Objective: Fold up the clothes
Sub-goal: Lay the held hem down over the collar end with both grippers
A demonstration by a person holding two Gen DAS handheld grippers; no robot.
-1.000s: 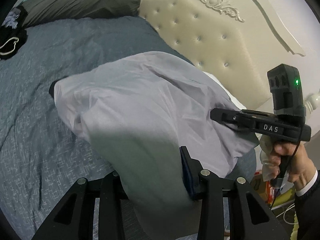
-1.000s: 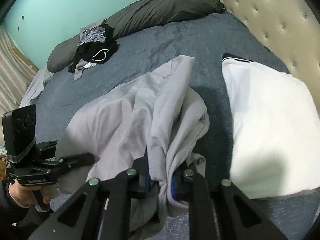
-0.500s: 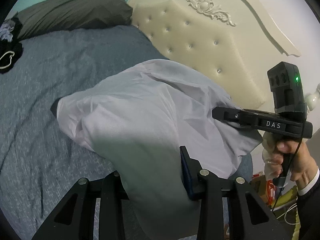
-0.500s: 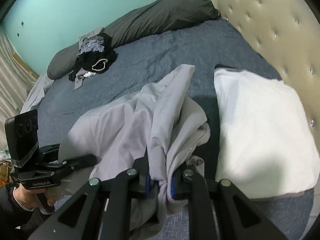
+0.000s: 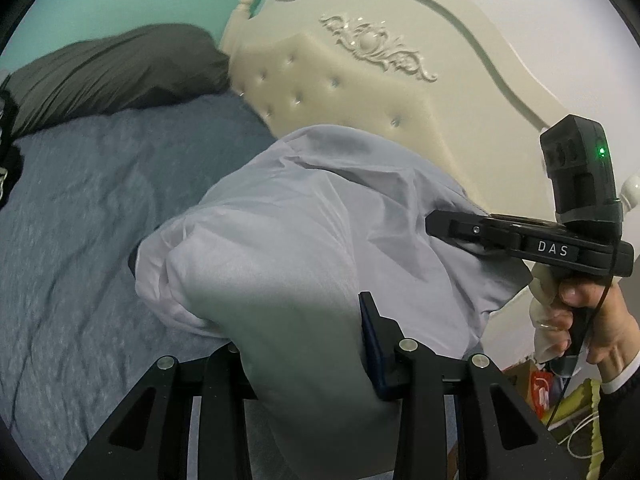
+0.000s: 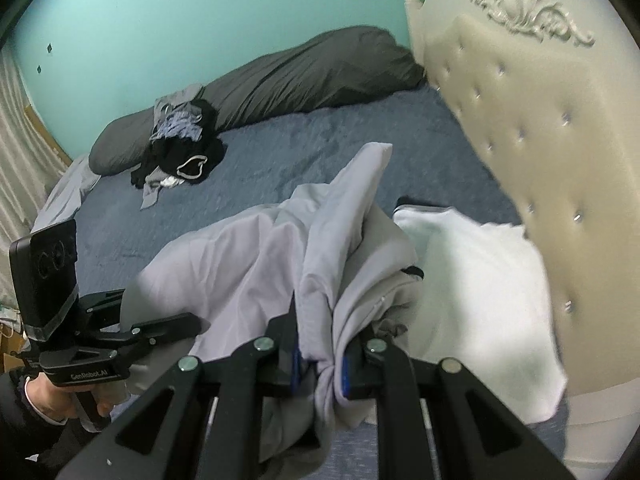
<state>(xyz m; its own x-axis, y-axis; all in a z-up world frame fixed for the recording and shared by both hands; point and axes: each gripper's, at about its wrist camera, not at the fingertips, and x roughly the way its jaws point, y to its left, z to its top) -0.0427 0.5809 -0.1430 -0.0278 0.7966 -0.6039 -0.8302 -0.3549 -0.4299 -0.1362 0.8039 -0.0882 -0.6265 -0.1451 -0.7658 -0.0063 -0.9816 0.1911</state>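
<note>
A pale lilac-grey garment [image 5: 304, 232] [image 6: 256, 256] hangs bunched between both grippers, lifted over the blue-grey bed [image 5: 72, 216]. My left gripper [image 5: 304, 352] is shut on a thick fold of it; cloth covers the left finger. My right gripper [image 6: 320, 356] is shut on a twisted bunch of the same garment. In the left wrist view the right gripper [image 5: 452, 228] reaches into the cloth from the right, held by a hand [image 5: 588, 320]. The left gripper [image 6: 172, 328] shows at lower left in the right wrist view.
A cream tufted headboard [image 6: 532, 148] stands close on the right. A white pillow [image 6: 480, 288] lies beside the garment. A dark grey bolster [image 6: 288, 80] and a heap of dark clothes [image 6: 180, 152] sit at the far side of the bed.
Both grippers have risen and tilted up with the garment, so more headboard and wall show. The cloth hangs higher off the bed. The grip of both is unchanged.
</note>
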